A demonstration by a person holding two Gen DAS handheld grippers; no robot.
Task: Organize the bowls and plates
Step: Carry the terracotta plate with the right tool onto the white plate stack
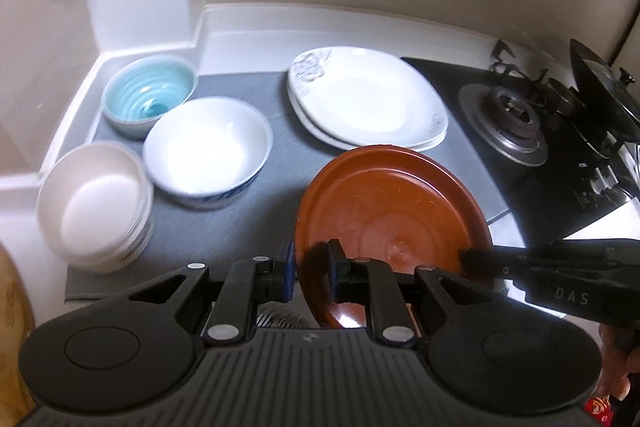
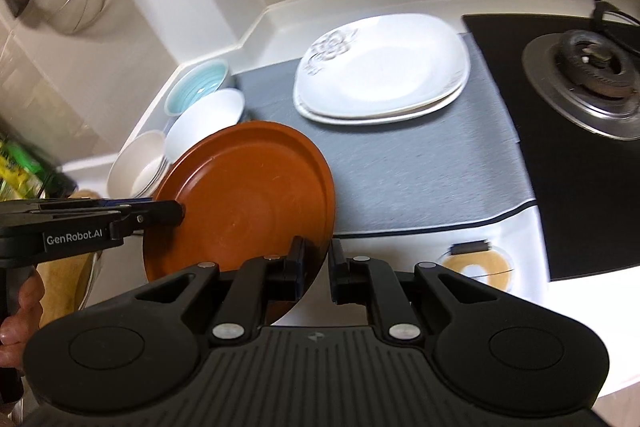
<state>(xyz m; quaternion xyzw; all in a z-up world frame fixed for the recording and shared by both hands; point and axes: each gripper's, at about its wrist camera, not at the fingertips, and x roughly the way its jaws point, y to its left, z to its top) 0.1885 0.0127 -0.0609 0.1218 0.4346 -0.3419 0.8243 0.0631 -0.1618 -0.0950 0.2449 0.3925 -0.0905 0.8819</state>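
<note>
Fingers point(image 1: 289, 259) astride brown plate point(image 1: 400, 203) rim

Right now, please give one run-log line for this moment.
left gripper: grips round brown plate rim | right gripper: grips opposite rim | plate: tilted

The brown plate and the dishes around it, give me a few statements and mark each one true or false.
1. Both claws, left claw and right claw, grip the brown plate. True.
2. The brown plate lies flat on the grey mat. False: it is held tilted above it.
3. Two white square plates are stacked on the mat. True.
4. The teal bowl sits on the gas burner. False: it stands in the counter corner, beside the white bowl.
5. A pot covers the burner. False: it is bare.
</note>
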